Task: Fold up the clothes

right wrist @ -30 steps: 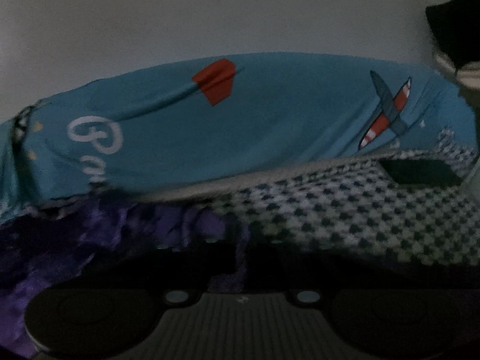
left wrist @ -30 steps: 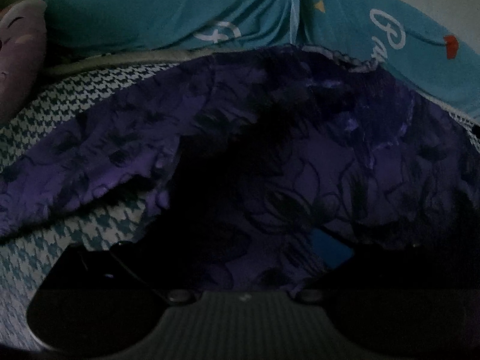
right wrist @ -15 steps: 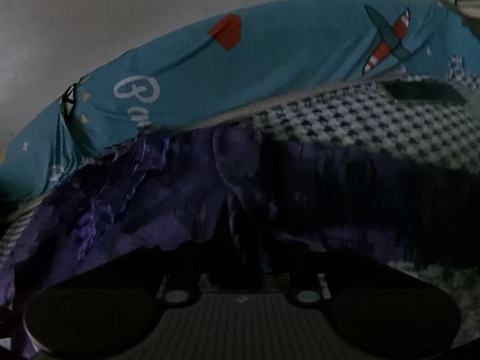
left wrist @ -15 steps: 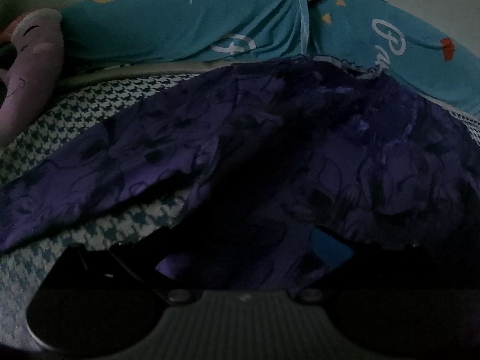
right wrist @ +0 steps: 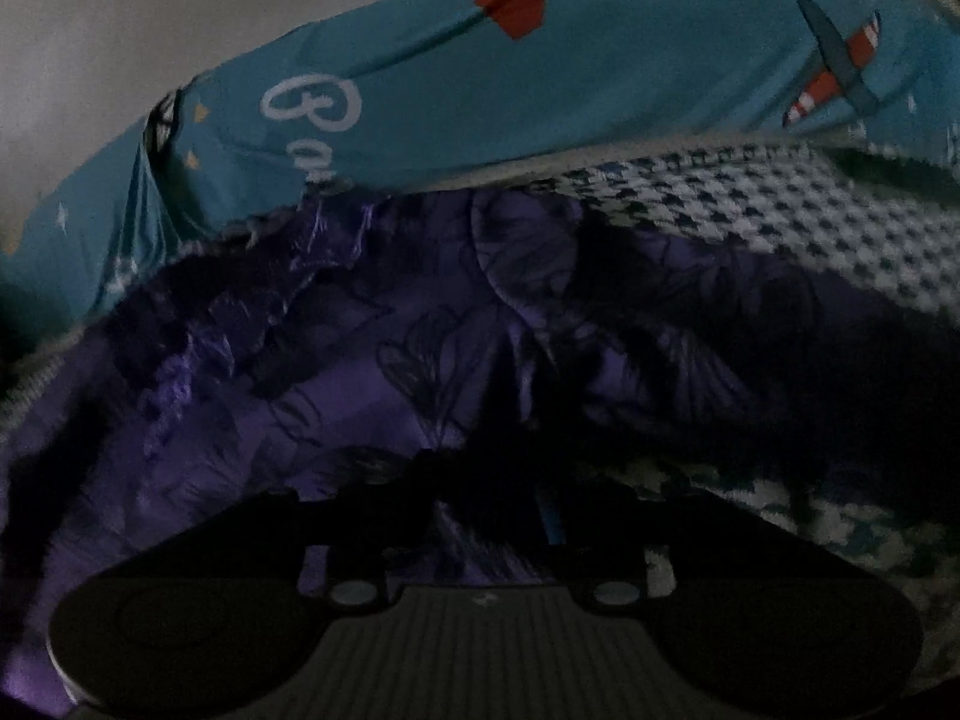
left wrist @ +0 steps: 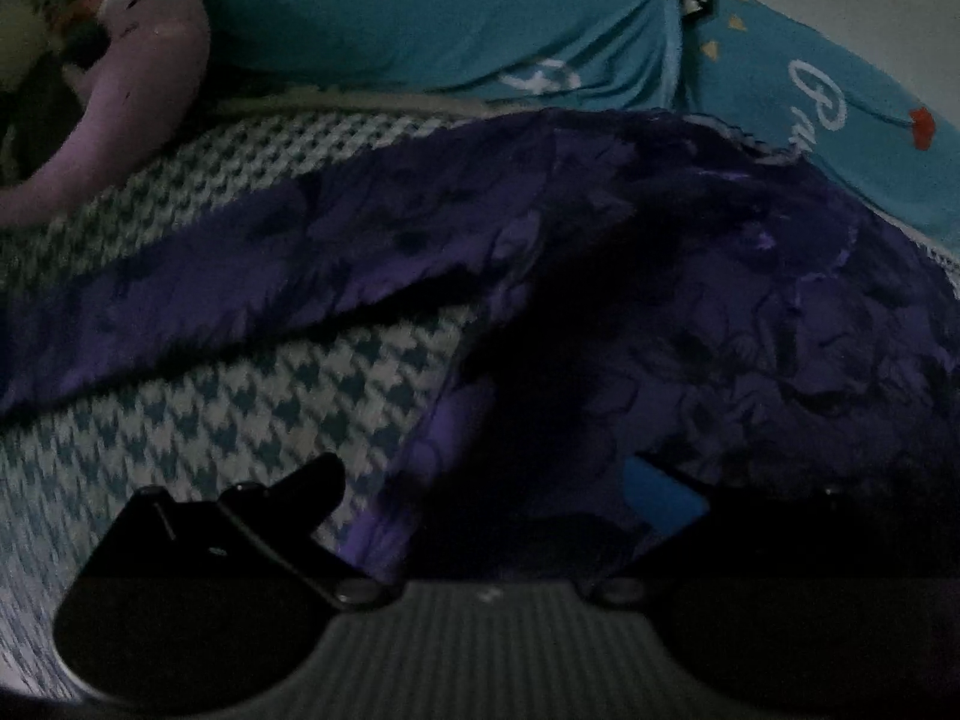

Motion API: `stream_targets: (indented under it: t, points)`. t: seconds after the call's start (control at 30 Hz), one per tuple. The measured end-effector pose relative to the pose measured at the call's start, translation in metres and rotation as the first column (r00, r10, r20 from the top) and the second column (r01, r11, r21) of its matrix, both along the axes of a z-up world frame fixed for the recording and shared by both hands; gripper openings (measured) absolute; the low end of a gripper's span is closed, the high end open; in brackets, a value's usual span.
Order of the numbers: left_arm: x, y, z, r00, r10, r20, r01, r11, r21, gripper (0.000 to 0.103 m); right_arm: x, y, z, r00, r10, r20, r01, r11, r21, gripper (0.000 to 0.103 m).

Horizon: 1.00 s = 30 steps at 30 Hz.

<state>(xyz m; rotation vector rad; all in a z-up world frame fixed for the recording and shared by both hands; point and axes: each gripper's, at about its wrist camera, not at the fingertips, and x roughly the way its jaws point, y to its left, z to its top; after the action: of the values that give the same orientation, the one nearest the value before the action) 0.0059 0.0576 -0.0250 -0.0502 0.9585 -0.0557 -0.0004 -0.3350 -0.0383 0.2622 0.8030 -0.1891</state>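
A dark purple garment [left wrist: 690,300] with a flower print lies spread on the houndstooth bedsheet [left wrist: 300,396]. In the left wrist view my left gripper [left wrist: 486,480] is open and wide. Its left finger [left wrist: 312,480] shows bare over the sheet, its blue pad [left wrist: 660,495] at the right. The garment's edge lies loose between them. In the right wrist view the garment [right wrist: 372,372] fills the middle. My right gripper [right wrist: 492,492] hangs low over it, jaws a little apart, with a dark fold of the cloth in the narrow gap. It is too dark to see any pad pressing.
Teal pillows [left wrist: 480,36] with white lettering and a red plane print [right wrist: 516,0] line the back of the bed against a pale wall. A lilac plush toy [left wrist: 144,90] lies at the far left. Bare houndstooth sheet [right wrist: 810,210] shows at the right.
The left view has slid left and back, uncovering the left finger and more sheet and plush. The right gripper has tipped down from the pillows onto the garment and its jaws have parted slightly.
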Motion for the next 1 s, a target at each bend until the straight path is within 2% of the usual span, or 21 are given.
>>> stream_targets:
  t: [0.03, 0.07, 0.2, 0.3, 0.4, 0.5, 0.6, 0.67, 0.87, 1.0]
  points:
    - [-0.002, 0.002, -0.001, 1.0, 0.007, -0.001, -0.007, 1.0, -0.001, 0.103, 0.0, 0.004, -0.001, 1.0, -0.003, -0.008, 0.002, 0.999, -0.04, 0.011]
    - [-0.003, 0.002, -0.002, 1.0, 0.012, 0.0, -0.012, 1.0, 0.006, 0.103, 0.0, 0.005, -0.001, 1.0, -0.011, -0.014, 0.01, 0.998, -0.068, 0.002]
    - [-0.013, 0.006, -0.006, 0.999, 0.045, 0.007, -0.045, 0.998, 0.038, 0.103, -0.002, 0.001, 0.0, 0.997, -0.079, -0.018, 0.077, 0.992, -0.101, 0.001]
    - [-0.022, 0.014, -0.009, 0.997, 0.072, 0.001, -0.072, 0.997, 0.028, 0.103, -0.004, -0.004, 0.0, 0.991, -0.136, -0.022, 0.133, 0.987, -0.094, 0.001]
    - [-0.03, 0.022, -0.012, 0.995, 0.103, -0.004, -0.103, 0.994, 0.025, 0.103, -0.005, -0.009, 0.001, 0.984, -0.172, -0.035, 0.17, 0.983, -0.063, 0.007]
    - [-0.039, 0.023, -0.015, 0.994, 0.108, 0.004, -0.108, 0.992, 0.066, 0.103, -0.012, -0.012, 0.005, 0.982, -0.185, -0.042, 0.183, 0.982, -0.041, 0.017]
    - [-0.046, 0.024, -0.017, 0.994, 0.105, 0.017, -0.106, 0.991, 0.086, 0.103, -0.021, -0.016, 0.011, 0.98, -0.194, -0.05, 0.194, 0.981, -0.01, 0.018]
    - [-0.051, 0.025, -0.017, 0.994, 0.105, 0.026, -0.107, 0.99, 0.092, 0.103, -0.029, -0.019, 0.014, 0.98, -0.192, -0.055, 0.193, 0.981, 0.012, 0.023]
    - [-0.062, 0.023, -0.014, 0.992, 0.106, 0.062, -0.111, 0.99, 0.092, 0.103, -0.053, -0.024, 0.02, 0.984, -0.168, -0.068, 0.172, 0.983, 0.07, 0.024]
    - [-0.071, 0.016, -0.01, 0.993, 0.077, 0.092, -0.085, 0.993, 0.088, 0.103, -0.07, -0.022, 0.023, 0.984, -0.159, -0.079, 0.164, 0.984, 0.074, 0.029]
